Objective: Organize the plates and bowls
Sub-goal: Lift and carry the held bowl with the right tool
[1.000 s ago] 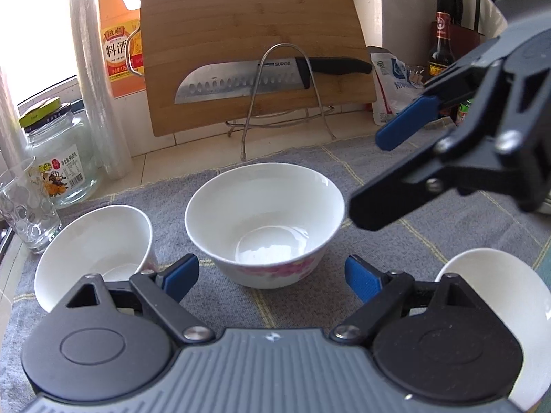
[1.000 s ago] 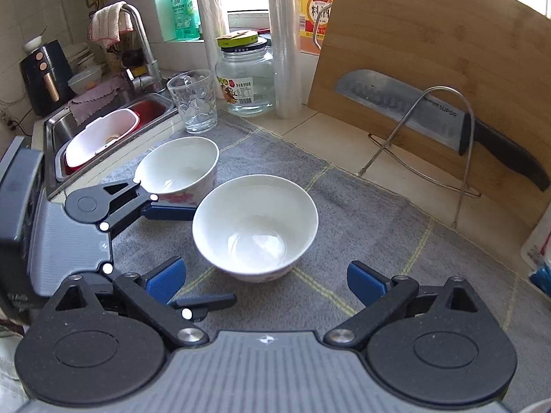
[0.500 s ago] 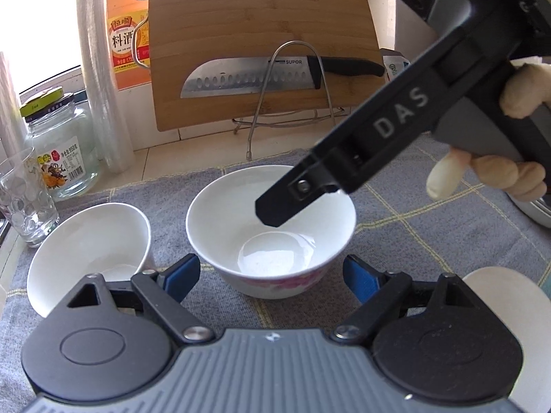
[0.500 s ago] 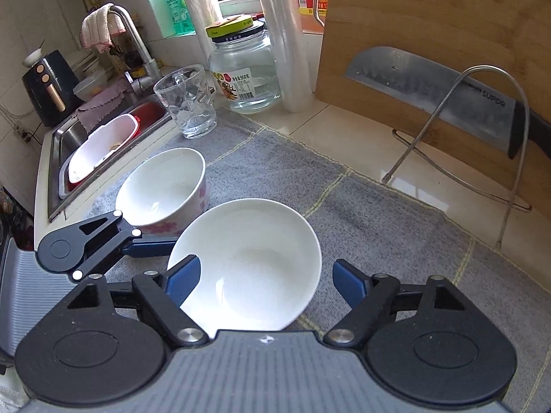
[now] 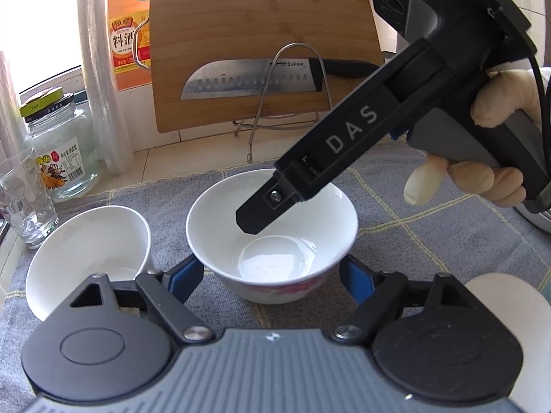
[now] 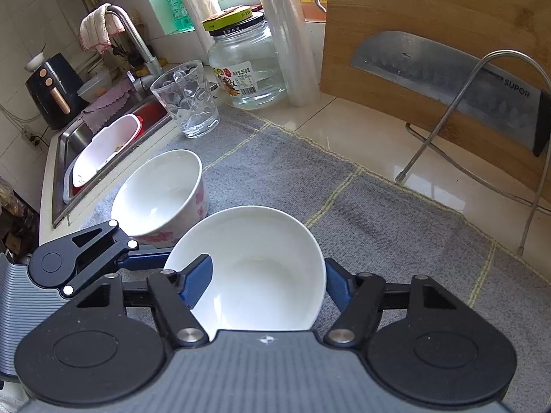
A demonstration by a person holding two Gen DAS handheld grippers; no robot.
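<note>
Kitchen bench [image 6: 361,137], grey mat [image 6: 396,227]: both grippers closing around the centre bowl [image 6: 255,268].
Right gripper [image 6: 265,284] closing, one finger inside the rim, the other outside at 3 o'clock; left gripper [image 5: 272,280] narrowing, pads flanking, apparently clear. Opposed pulls could tip it; the 9 o'clock bowl [image 5: 86,251] sits close.

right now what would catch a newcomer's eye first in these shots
The white bowl on the grey mat, with the right hand-held gripper closing over it, one blue pad inside the rim and one outside. Next, the big knife resting in a wire stand against the upright wooden cutting board behind it. A second bowl sits to the left.
</note>
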